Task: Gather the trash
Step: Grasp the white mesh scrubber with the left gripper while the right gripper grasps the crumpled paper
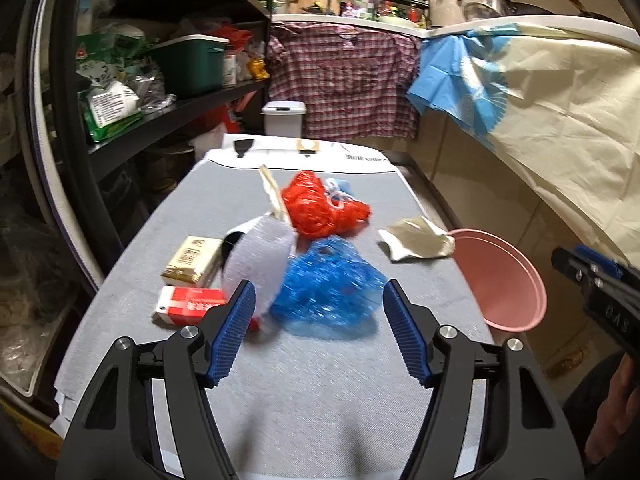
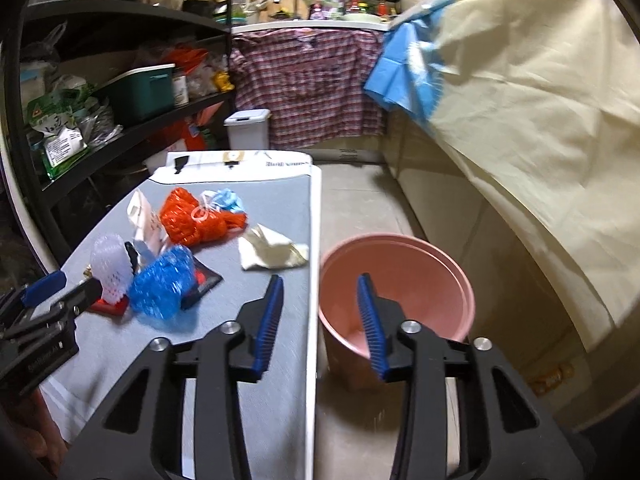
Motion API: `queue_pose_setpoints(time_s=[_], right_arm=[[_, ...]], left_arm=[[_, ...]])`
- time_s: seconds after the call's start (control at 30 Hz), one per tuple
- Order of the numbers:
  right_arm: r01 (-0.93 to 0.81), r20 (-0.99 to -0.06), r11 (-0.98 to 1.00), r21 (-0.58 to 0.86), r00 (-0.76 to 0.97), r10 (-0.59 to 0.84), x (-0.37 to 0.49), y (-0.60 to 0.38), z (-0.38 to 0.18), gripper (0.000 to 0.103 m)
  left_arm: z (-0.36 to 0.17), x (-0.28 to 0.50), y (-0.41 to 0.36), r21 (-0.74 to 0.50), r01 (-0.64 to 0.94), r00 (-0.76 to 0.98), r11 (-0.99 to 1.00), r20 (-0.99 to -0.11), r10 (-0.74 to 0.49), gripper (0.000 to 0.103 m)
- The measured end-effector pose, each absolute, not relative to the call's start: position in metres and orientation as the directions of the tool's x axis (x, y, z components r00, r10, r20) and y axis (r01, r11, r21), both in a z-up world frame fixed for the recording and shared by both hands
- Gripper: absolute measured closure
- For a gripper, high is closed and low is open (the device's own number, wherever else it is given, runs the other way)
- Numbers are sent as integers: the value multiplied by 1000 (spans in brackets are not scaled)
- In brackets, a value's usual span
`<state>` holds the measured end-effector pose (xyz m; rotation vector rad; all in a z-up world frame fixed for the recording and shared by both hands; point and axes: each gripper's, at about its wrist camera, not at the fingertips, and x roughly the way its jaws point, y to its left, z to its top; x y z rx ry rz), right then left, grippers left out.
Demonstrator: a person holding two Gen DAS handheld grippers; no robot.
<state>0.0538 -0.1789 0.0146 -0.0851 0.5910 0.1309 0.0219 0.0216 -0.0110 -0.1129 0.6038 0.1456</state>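
The left claw (image 1: 320, 332) hangs low over the grey table (image 1: 160, 280) with its jaws spread and nothing between them; just ahead of its fingertips lies a crumpled blue bag (image 1: 328, 288), and ahead to its left a white foam net (image 1: 260, 264), a red carton (image 1: 192, 304) and a tan box (image 1: 192, 262). Farther ahead sit a red bag (image 1: 320, 208) and, to the right, a crumpled paper (image 1: 416, 238). The trash lies clustered mid-table, likely so that either claw reaches it. The right claw (image 2: 320, 320) is part-closed and empty, its jaws straddling the table's edge, with the pink bucket (image 2: 440, 256) just ahead and below, probably set on the floor beside the table to catch drops. The foam net's long axis runs away from the left claw, tilted; the blue bag is a shapeless heap with no clear axis.
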Motion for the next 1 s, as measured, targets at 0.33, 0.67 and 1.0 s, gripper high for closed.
queue_pose_setpoints(time_s=[0.33, 0.67, 1.0], right_arm=[[-267, -594, 956, -126, 792, 143, 150, -128, 5, 65], [-306, -683, 940, -148, 719, 126, 196, -109, -49, 51], [-356, -701, 913, -201, 703, 120, 199, -96, -62, 85]], left_arm=[[-21, 43, 48, -15, -251, 786, 968, -586, 195, 41], [-40, 68, 60, 16, -265, 750, 964, -625, 217, 41], [-47, 78, 59, 22, -243, 731, 970, -653, 198, 64]])
